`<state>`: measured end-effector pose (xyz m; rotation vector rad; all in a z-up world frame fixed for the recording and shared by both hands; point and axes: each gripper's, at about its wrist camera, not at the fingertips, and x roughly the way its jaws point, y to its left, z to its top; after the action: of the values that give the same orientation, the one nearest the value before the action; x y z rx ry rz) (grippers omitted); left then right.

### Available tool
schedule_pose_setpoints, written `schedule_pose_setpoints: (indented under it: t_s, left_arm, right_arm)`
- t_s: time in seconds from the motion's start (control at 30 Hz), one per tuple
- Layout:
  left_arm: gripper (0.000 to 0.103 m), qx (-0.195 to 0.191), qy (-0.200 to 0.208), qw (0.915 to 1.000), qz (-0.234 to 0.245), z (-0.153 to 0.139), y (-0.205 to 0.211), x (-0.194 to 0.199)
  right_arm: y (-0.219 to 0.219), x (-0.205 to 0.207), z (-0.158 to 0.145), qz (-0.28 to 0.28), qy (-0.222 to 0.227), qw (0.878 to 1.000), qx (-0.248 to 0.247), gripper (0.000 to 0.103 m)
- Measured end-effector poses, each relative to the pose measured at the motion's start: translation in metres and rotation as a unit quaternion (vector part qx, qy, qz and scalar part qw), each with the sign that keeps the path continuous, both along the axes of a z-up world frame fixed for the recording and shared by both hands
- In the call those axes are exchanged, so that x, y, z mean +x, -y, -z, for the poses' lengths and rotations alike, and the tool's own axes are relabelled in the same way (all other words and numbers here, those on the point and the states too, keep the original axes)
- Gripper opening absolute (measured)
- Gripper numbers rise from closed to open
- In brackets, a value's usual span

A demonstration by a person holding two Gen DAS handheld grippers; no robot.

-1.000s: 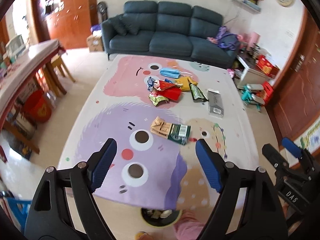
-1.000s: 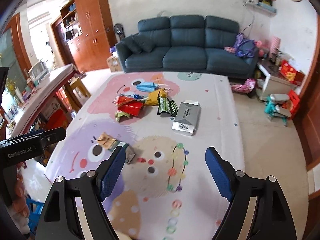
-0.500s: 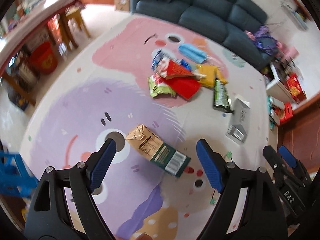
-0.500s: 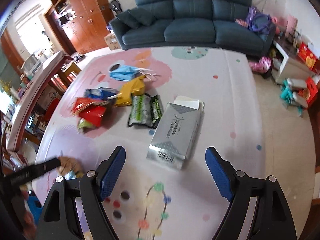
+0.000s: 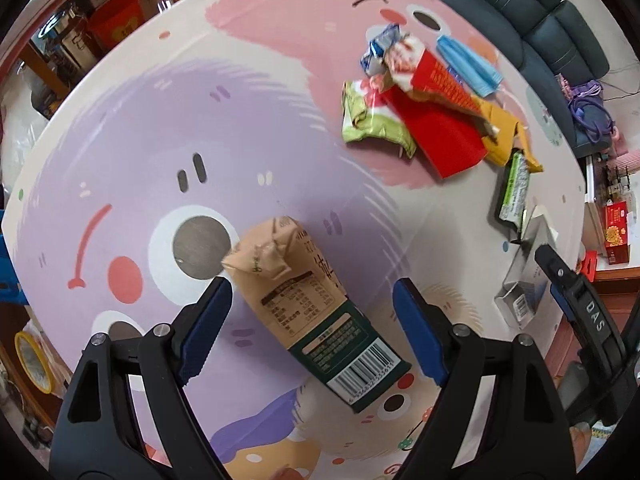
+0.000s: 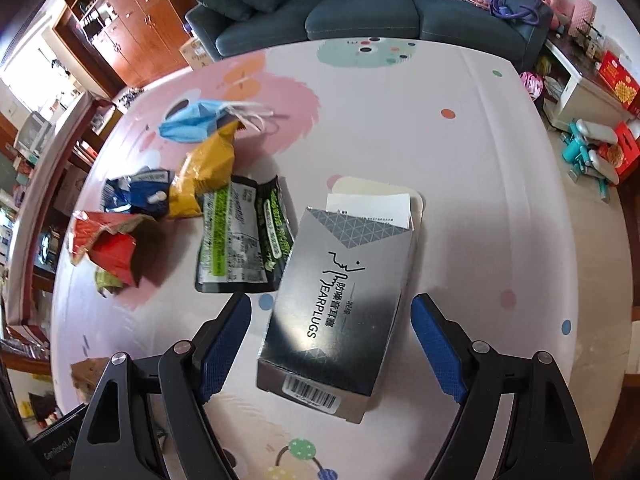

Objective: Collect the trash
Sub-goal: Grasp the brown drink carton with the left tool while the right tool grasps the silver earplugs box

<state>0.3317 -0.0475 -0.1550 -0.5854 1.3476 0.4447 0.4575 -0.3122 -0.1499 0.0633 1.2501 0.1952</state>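
Trash lies on a cartoon play mat (image 5: 256,128). A crushed tan and green drink carton (image 5: 308,304) lies flat between the open fingers of my left gripper (image 5: 312,332), apart from both pads. A silver earplugs box (image 6: 344,300) lies between the open fingers of my right gripper (image 6: 332,352), its flap open at the far end. A pile holds a red carton (image 5: 440,132), a green wrapper (image 5: 372,120), a yellow bag (image 6: 204,176), a black and green pouch (image 6: 240,236) and a blue face mask (image 6: 188,124).
A dark blue sofa (image 6: 360,8) stands beyond the mat's far edge. A red bucket (image 5: 116,20) and table legs stand off the mat's left side. A low white cabinet (image 6: 584,96) and toys (image 6: 588,148) are at the right. My right gripper's body (image 5: 580,320) shows in the left wrist view.
Both grippers have come down and forward toward the mat. The left one now straddles the drink carton and the right one straddles the earplugs box. Both stay open.
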Motion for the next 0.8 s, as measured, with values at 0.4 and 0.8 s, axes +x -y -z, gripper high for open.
schedule_pose_setpoints:
  t_s: [0.4, 0.8]
  left_arm:
    - [0.050, 0.021, -0.046, 0.9986, 0.016, 0.031, 0.017, 0.007]
    - [0.036, 0.086, 0.022, 0.9943, 0.058, -0.003, 0.033, -0.008]
  right_arm:
    - [0.010, -0.007, 0.004, 0.000, -0.005, 1.000, 0.012, 0.065]
    - [0.020, -0.073, -0.038, 0.013, 0.015, 0.998, 0.066, 0.063]
